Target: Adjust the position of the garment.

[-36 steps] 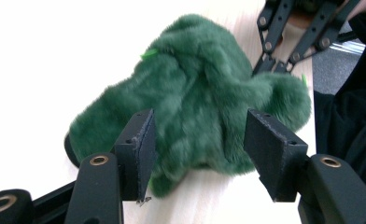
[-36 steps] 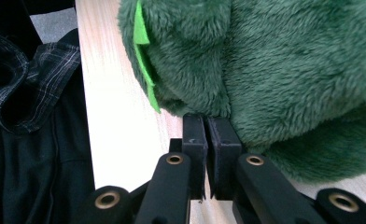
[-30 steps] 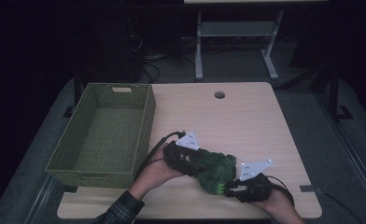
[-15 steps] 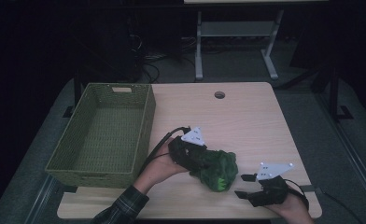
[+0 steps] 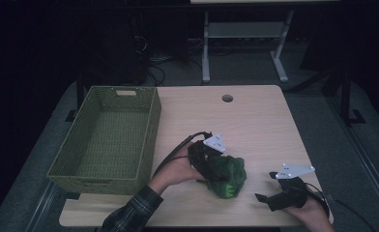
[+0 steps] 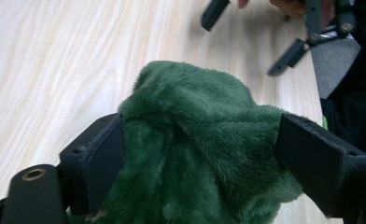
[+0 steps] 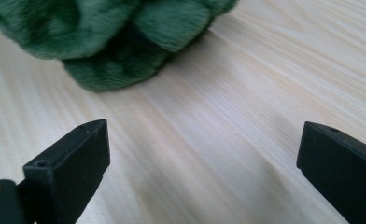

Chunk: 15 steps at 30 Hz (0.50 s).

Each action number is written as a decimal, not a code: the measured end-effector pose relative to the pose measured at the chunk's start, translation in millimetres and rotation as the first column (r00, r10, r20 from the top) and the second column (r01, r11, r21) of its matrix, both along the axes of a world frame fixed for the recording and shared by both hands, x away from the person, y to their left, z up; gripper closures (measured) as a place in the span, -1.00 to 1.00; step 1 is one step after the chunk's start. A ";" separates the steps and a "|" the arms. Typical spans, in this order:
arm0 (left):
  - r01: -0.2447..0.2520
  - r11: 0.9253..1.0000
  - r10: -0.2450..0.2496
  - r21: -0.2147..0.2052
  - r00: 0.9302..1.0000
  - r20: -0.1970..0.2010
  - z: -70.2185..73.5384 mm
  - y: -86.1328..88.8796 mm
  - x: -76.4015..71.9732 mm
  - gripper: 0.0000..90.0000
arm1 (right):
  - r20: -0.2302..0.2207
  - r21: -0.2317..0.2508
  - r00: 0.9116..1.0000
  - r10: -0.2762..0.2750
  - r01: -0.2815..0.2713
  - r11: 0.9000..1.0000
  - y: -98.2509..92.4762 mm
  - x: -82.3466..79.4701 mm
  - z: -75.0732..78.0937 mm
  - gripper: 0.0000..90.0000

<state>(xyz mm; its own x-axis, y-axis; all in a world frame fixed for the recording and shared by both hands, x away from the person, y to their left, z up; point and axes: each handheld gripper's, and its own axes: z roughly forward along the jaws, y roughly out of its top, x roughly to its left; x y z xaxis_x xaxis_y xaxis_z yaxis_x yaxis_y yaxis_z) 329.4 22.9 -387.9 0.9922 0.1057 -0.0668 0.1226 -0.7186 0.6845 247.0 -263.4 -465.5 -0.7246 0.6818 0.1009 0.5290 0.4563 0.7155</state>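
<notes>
Pale wood table (image 5: pixel 255 121): the landmark for everything here; light grain top with a small round hole (image 5: pixel 227 98) near its far edge, dark floor all round it.
Green woven basket (image 5: pixel 108 140): stands on the table's left part, long side running away from the person, nothing lying inside it as far as the high view shows.
Green plush cloth (image 5: pixel 228 175): a bunched, furry heap on the table's near middle, right of the basket and well apart from it; in the left gripper view it bulges up between the two black jaws (image 6: pixel 204 140), and in the right gripper view its lower folds (image 7: pixel 111 42) rest on the wood.
Left gripper (image 5: pixel 215 166): over the table's near middle, at the cloth's left side, held by a hand (image 5: pixel 175 169) whose plaid sleeve (image 5: pixel 129 215) comes in over the table's near edge. Its jaws have just been opening; the cloth sits between them and brushes both pads, but they stand wide and I cannot tell whether they press on it.
Right gripper (image 5: pixel 262 198): low over the table's near right corner, to the right of the cloth and clear of it. Its jaws have just been opening and stand released, wide apart with bare wood between them; the cloth lies ahead of them in the right gripper view.
</notes>
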 end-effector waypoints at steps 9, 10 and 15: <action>0.067 0.995 -0.066 0.070 0.998 -0.024 -15.0 -11.5 -0.8 -0.67 | 0.003 0.001 0.999 -0.038 0.038 0.999 -5.1 4.0 -3.0 -0.95; 0.067 0.995 -0.065 0.074 0.997 -0.028 -17.3 -12.8 -1.2 -0.67 | 0.000 0.002 0.999 -0.042 0.042 0.999 -5.3 4.2 -3.4 -0.95; 0.083 0.991 -0.080 0.104 0.996 -0.032 -24.5 -15.3 -0.7 -0.67 | 0.007 -0.006 0.999 -0.045 0.045 0.999 -6.7 5.1 -3.8 -0.95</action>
<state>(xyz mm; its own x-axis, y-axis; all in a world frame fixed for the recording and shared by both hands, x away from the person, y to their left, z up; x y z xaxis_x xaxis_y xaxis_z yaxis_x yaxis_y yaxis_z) 328.7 7.6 -412.4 0.9957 0.0320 -0.0872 0.0782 -0.7948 0.6018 252.1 -270.1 -469.3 -0.6940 0.7141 0.0918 0.5441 0.4367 0.7164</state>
